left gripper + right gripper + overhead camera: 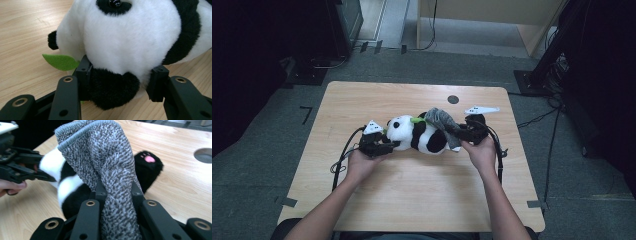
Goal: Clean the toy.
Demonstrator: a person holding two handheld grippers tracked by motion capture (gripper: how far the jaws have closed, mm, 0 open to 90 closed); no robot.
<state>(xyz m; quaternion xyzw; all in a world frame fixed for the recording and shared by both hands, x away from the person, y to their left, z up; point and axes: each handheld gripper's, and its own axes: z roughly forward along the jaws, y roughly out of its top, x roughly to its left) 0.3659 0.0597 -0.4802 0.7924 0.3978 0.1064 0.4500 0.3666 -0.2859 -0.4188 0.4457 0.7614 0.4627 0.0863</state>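
Observation:
A black-and-white panda plush (419, 135) lies on its side in the middle of the wooden table (412, 195). My left gripper (392, 145) grips its head: in the left gripper view the jaws press on the white fur and black ear (115, 87) from both sides. A green felt leaf (61, 62) sticks out beside the head. My right gripper (459, 131) is shut on a grey knit sock (441, 120), which drapes over the panda's lower body. In the right gripper view the sock (100, 152) rises from between the jaws, in front of a black foot with a pink pad (147, 167).
A round hole (453, 99) is cut in the table behind the panda. Cables trail from both grippers toward the front edge. Bare tabletop lies to the left, right and front. Dark equipment and carpet surround the table.

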